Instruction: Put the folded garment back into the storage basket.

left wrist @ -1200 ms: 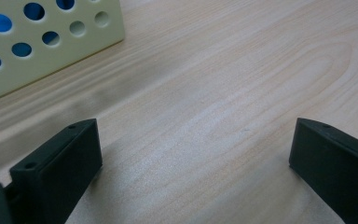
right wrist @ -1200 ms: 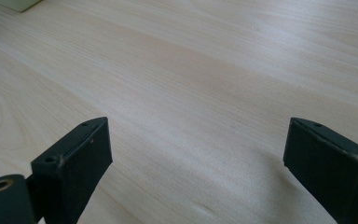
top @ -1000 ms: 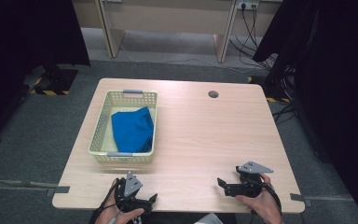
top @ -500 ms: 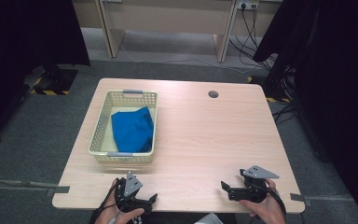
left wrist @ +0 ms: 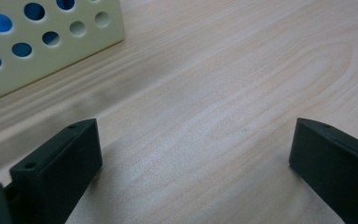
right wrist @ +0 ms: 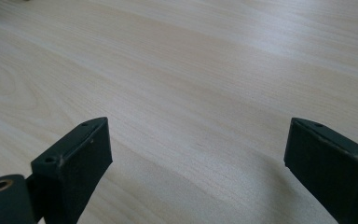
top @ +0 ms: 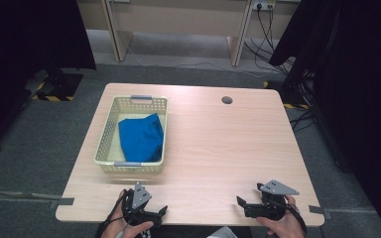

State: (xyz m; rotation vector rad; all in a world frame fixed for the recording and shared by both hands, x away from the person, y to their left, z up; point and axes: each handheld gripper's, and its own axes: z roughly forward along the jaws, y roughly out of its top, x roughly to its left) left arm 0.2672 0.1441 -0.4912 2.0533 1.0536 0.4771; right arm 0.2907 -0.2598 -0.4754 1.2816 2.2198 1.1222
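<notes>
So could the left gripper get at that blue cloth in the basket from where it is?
Probably yes. The left gripper sits open at the table's near edge, just in front of the basket. The blue cloth lies uncovered in the open-topped basket, so coming over the rim looks unobstructed.

A light wooden table (top: 218,144) with rounded corners stands on a grey carpeted floor (top: 39,148). Its top shows pale grain running lengthwise, and a small round cable hole (top: 226,100) sits near the far edge, right of the middle. On the left half of the table rests a cream plastic basket (top: 108,148) with perforated walls and grey handles at its near and far ends; its long side runs from the near edge toward the far edge. In the left gripper view, a corner of the basket's holed wall (left wrist: 51,51) stands on the wood.
</notes>
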